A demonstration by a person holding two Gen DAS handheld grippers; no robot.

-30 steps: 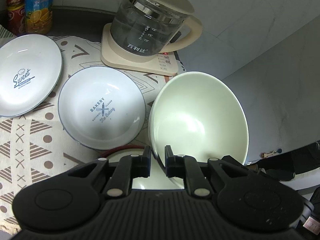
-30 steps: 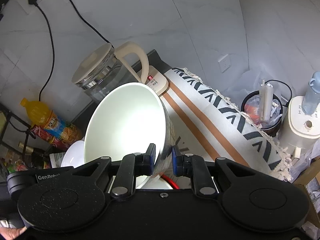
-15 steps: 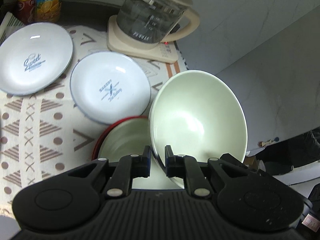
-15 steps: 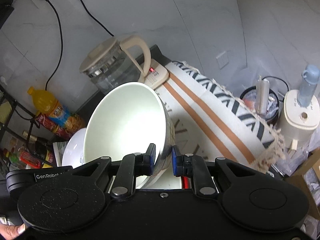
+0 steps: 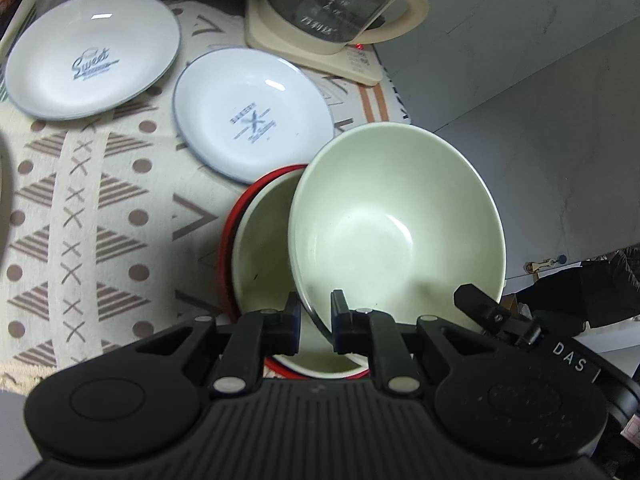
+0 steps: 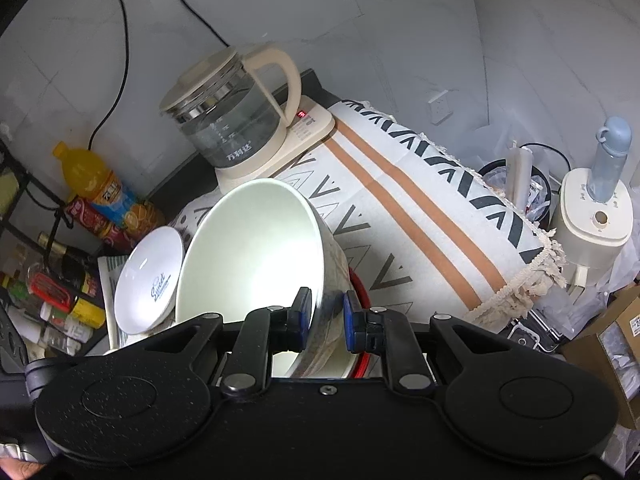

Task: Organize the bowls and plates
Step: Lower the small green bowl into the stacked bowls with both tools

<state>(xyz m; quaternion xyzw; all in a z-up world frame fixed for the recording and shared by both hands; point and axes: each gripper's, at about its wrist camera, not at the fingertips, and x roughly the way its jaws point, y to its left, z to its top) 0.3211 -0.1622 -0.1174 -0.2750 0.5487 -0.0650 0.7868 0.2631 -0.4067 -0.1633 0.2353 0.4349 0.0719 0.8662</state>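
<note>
Both tools clamp the rim of one pale green bowl (image 5: 394,224) — left tool (image 5: 315,322) at its near edge, right tool (image 6: 328,320) on its wall, one pad inside and one outside. The bowl hangs tilted over a red-rimmed bowl (image 5: 260,256) on the patterned cloth (image 5: 80,220) of the tabletop. Two white plates — "Sweet" plate (image 5: 92,56) and "Bakery" plate (image 5: 252,118) — lie beyond, near the glass kettle (image 5: 336,0).
</note>
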